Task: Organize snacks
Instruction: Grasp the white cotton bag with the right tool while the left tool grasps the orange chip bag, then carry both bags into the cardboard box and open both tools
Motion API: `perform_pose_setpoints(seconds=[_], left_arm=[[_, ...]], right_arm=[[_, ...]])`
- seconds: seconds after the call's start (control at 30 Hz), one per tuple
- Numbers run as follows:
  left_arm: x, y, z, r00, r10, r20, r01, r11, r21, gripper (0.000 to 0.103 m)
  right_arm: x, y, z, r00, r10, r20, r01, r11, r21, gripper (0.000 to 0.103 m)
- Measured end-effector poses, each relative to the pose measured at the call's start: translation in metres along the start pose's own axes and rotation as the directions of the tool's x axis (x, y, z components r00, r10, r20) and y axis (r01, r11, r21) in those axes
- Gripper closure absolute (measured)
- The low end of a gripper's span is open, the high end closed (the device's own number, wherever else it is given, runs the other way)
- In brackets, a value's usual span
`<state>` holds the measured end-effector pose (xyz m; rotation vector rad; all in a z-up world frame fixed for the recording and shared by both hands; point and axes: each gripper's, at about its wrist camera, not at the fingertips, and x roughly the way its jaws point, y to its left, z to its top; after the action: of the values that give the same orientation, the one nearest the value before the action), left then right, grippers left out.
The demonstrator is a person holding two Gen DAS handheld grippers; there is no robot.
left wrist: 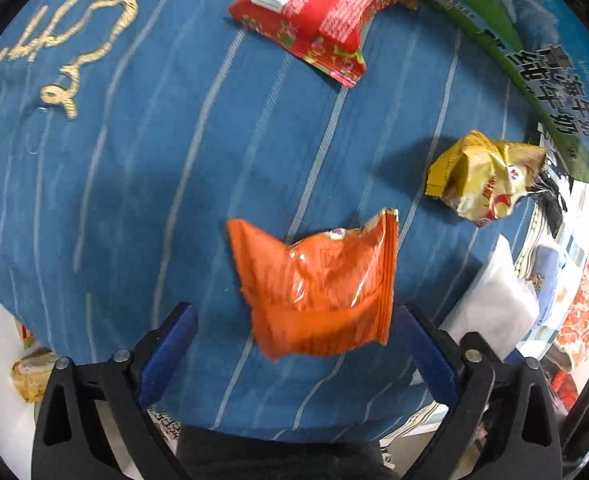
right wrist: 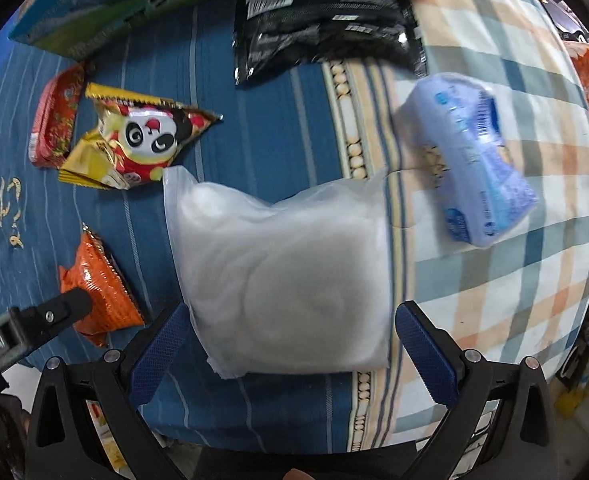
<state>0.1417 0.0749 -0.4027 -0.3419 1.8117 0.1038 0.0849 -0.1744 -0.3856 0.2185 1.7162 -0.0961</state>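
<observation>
My left gripper (left wrist: 294, 344) hangs over the blue striped bedspread (left wrist: 142, 184), fingers spread wide, with the orange snack packet (left wrist: 318, 288) lying flat between the blue pads (left wrist: 166, 356) but touching neither. Beyond it, toward the far edge of the bedspread, a crumpled gold packet (left wrist: 482, 176) lies just beside the green box (left wrist: 494, 36), and a red packet (left wrist: 318, 12) sits at the far edge, also against that box.

My right gripper (right wrist: 290, 344) is equally wide open, a white plastic bag (right wrist: 286, 276) lying loose between its fingers, where the blue cloth meets the checked sheet (right wrist: 534, 280). A lavender tissue pack (right wrist: 474, 156) rests on the checks, and a black packet (right wrist: 322, 28) lies by the box.
</observation>
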Motion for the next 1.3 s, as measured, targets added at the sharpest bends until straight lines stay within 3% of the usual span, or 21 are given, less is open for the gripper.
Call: perform_pose_setpoints(seconds=[0.17, 0.23, 0.37, 0.53, 0.8, 0.93, 1.17, 1.3], left_arm=[[0.027, -0.003, 0.008, 1.000, -0.005, -0.029, 0.005, 1.000, 0.012, 0.027], [0.035, -0.006, 0.009, 0.999, -0.017, -0.037, 0.018, 1.000, 0.024, 0.043], [0.049, -0.014, 0.008, 0.999, 0.022, -0.024, -0.021, 0.998, 0.066, 0.045], [0.049, -0.024, 0.006, 0.998, 0.055, 0.018, -0.057, 0.992, 0.114, 0.056], [0.039, -0.023, -0.011, 0.996, 0.065, 0.060, -0.074, 0.987, 0.145, 0.059], [0.032, -0.025, -0.024, 0.994, 0.065, 0.086, -0.080, 0.981, 0.179, 0.059], [-0.009, -0.025, -0.048, 0.991, 0.016, 0.136, -0.051, 0.966, 0.254, 0.059], [-0.051, -0.039, -0.056, 0.979, -0.047, 0.199, -0.017, 0.953, 0.304, 0.059]], right_arm=[[0.019, 0.004, 0.001, 1.000, 0.002, -0.020, -0.001, 1.000, 0.014, 0.000], [0.025, 0.005, 0.001, 1.000, 0.009, -0.030, -0.009, 1.000, 0.014, 0.000], [0.042, 0.010, 0.004, 0.999, 0.015, -0.034, -0.014, 1.000, 0.017, 0.000], [0.055, 0.023, 0.010, 0.999, 0.017, -0.036, -0.016, 1.000, 0.012, 0.006], [0.035, 0.026, 0.003, 1.000, 0.009, -0.009, -0.009, 1.000, -0.019, 0.024], [0.032, 0.019, -0.005, 1.000, 0.014, -0.004, -0.014, 1.000, -0.015, 0.028], [0.001, -0.005, -0.040, 0.994, 0.098, 0.038, -0.100, 0.994, 0.037, 0.030], [-0.045, -0.017, -0.046, 0.976, 0.191, 0.103, -0.197, 0.979, 0.059, 0.030]])
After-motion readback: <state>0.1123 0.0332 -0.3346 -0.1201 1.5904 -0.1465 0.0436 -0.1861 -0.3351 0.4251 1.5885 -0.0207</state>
